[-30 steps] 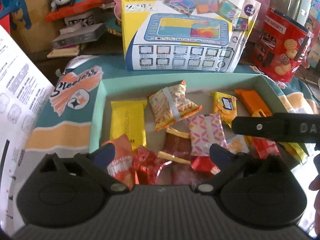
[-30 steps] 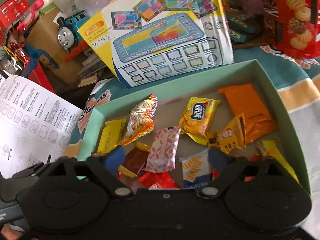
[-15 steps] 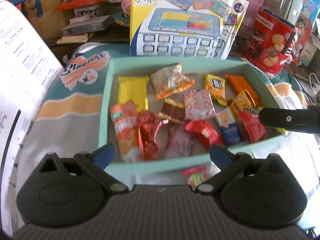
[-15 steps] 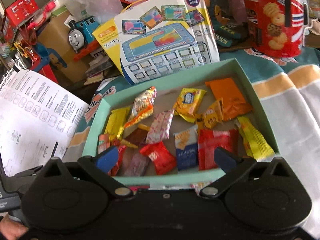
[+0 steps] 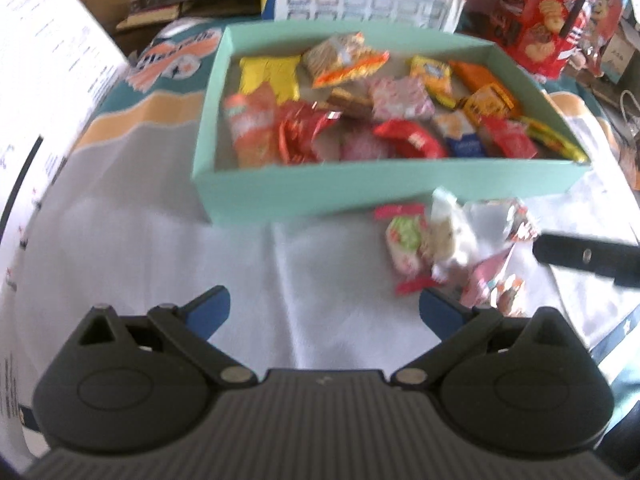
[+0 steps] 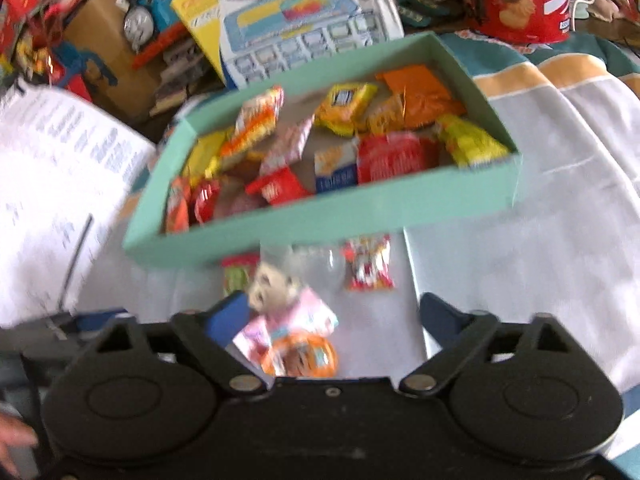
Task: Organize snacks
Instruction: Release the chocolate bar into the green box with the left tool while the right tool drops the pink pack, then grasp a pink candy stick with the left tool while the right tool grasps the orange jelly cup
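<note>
Down at the bottom of the left wrist view, the left tongs (image 5: 324, 308) stand wide apart with nothing between the blue pads (image 5: 210, 307), only the white cloth (image 5: 160, 248) of the bench beneath. The right tongs (image 6: 334, 314) are also apart, their jaws closing at this moment; no pad presses on anything, though a pink packet (image 6: 294, 322) and an orange round-printed packet (image 6: 304, 356) lie on the cloth just beside the left pad, partly between the fingers.

Just beyond the right tongs sits a small loose pile of snacks on the cloth: a green-and-red packet (image 6: 238, 274), a pale crumpled wrapper (image 6: 272, 284) and a red-and-white packet (image 6: 368, 266), all close to the near wall of the teal box (image 6: 320, 220). In the left wrist view the same pile (image 5: 448, 248) lies to the right of the left tongs, in front of the box (image 5: 360, 188), with one black finger of the right tongs (image 5: 588, 258) reaching in from the right edge beside it.

Inside the box the rest of the snacks lie in a loose layer: a yellow packet (image 5: 272, 78), red foil wrappers (image 5: 300, 130), a pink patterned packet (image 5: 400, 98), an orange packet (image 5: 476, 76) and a blue-and-white one (image 5: 460, 136) among them.

Behind the box stands a toy tablet carton (image 6: 304, 28), with a red biscuit tin (image 6: 520, 0) to its right and a blue toy train (image 6: 148, 16) to its left. A printed white sheet (image 6: 52, 184) lies at the left. Both views are blurred.
</note>
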